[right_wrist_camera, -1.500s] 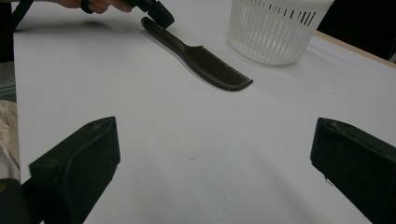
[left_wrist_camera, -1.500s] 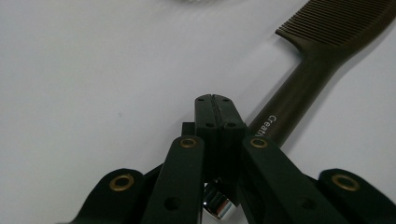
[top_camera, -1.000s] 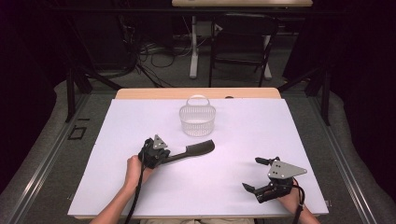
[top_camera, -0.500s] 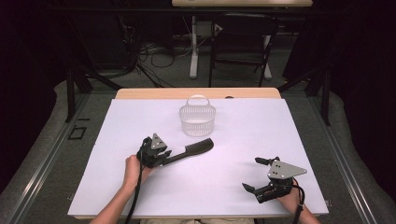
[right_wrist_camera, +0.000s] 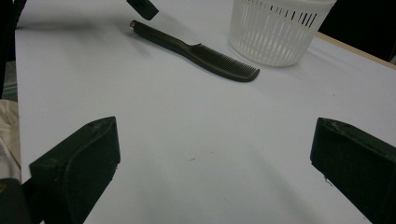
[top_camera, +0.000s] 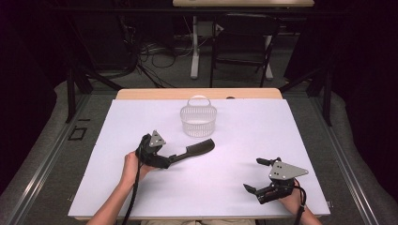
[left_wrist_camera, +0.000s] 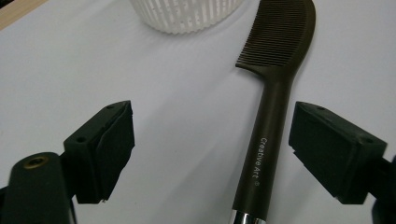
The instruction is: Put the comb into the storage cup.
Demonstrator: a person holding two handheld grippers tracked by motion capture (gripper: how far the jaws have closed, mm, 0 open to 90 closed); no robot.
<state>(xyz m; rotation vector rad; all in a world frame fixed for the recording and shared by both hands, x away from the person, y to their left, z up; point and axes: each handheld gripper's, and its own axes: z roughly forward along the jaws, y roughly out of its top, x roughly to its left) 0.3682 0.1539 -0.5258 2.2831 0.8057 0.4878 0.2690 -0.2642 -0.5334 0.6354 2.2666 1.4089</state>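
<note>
A dark brown comb (top_camera: 195, 151) lies flat on the white table (top_camera: 263, 131), teeth end toward the white slatted basket (top_camera: 198, 121). My left gripper (top_camera: 170, 158) is at the comb's handle end. In the left gripper view the comb (left_wrist_camera: 273, 102) handle runs between the jaws of the left gripper (left_wrist_camera: 212, 149), nearer the right one. The jaws have just been opening, and neither pad touches the handle. My right gripper (top_camera: 252, 174) rests open near the front right of the table with nothing between its jaws. The right gripper (right_wrist_camera: 210, 158) view looks across at the comb (right_wrist_camera: 196, 51) and the basket (right_wrist_camera: 275, 28).
The basket (left_wrist_camera: 187, 14) stands just beyond the comb's teeth, at the back middle of the table. A wooden strip (top_camera: 197, 93) edges the table's far side. Dark chairs, table legs and cables lie on the floor beyond.
The left gripper's jaws have opened off the comb's handle, and the comb now lies loose on the table. The right gripper has not moved.
</note>
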